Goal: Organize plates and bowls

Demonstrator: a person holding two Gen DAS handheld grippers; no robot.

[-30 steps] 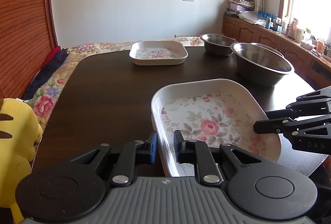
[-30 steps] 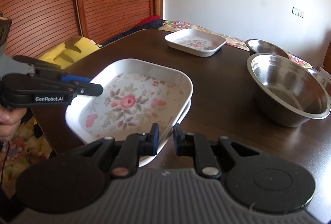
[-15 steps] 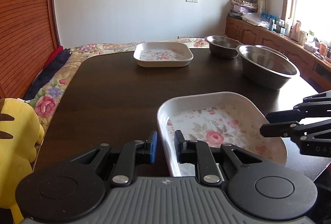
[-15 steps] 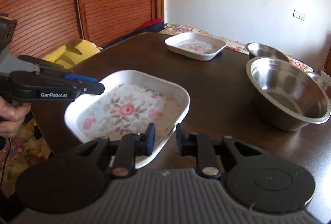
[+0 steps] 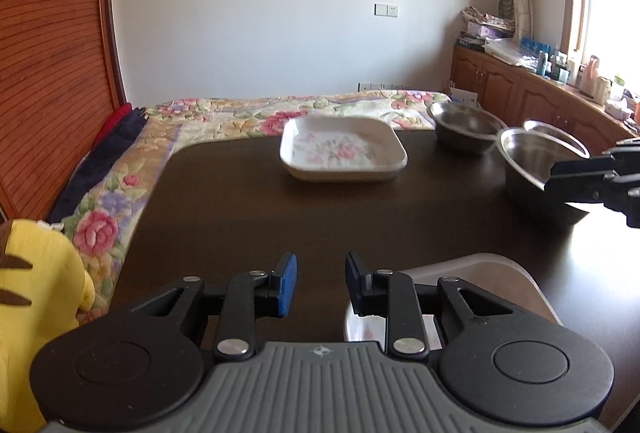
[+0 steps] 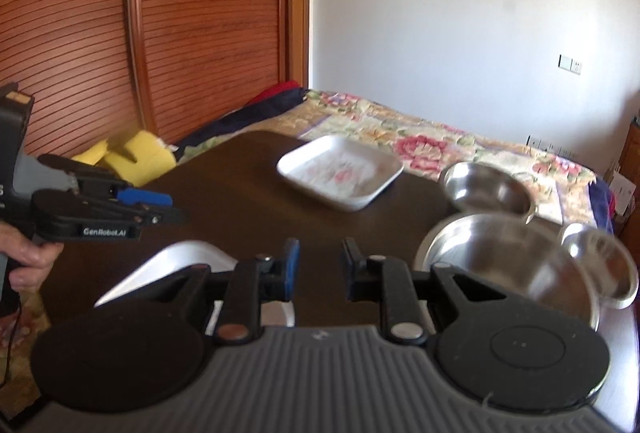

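Both grippers have let go of the near white floral square dish and risen above it; it now lies at the near edge of the dark wooden surface. Far across sits a second white floral square dish. To the right stand a large steel bowl, a smaller steel bowl beyond it, and a third at the right edge. Left gripper and right gripper hover with fingers parted, holding nothing.
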